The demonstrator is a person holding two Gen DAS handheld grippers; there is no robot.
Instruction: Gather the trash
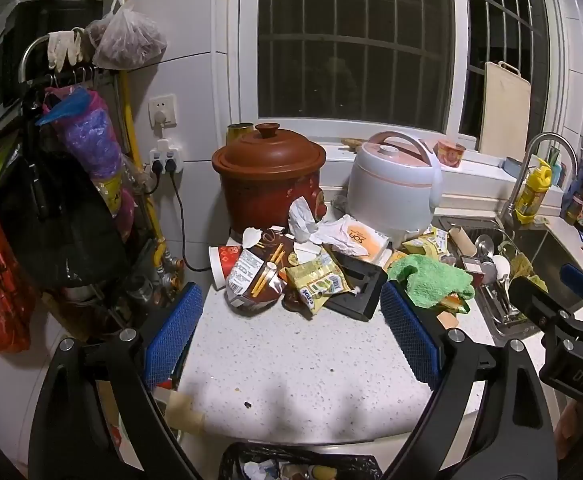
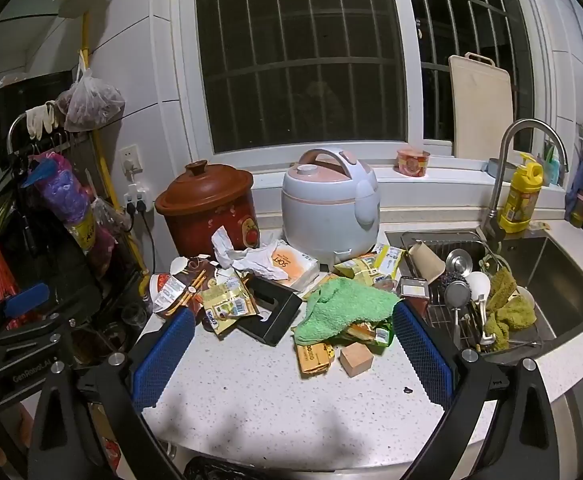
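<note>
A white speckled tabletop runs along a tiled kitchen wall under a barred window that is dark outside. At the back stand a brown clay pot and, to its right, a pale rice cooker. A steel sink with a curved tap lies at the right, full of utensils; a cutting board leans on the sill. Bags hang from a rack on the left.

The trash is a heap in front of the pot and cooker, spread mainly left to right across the tabletop. In it lie a red paper cup on its side, mouth toward the left, a brown carton with two straws slanting up to the right, yellow wrappers, crumpled tissue, a black box tilted on the heap, and a green cloth draped over packets. A small wooden block sits just in front of the cloth.

The left gripper has its fingers wide apart with nothing between them; the heap lies just beyond their tips, roughly centred. The right gripper is likewise spread and empty, with the cloth, packets and block between and just ahead of its fingertips, untouched. A black-lined bin shows at the tabletop's near edge below.
</note>
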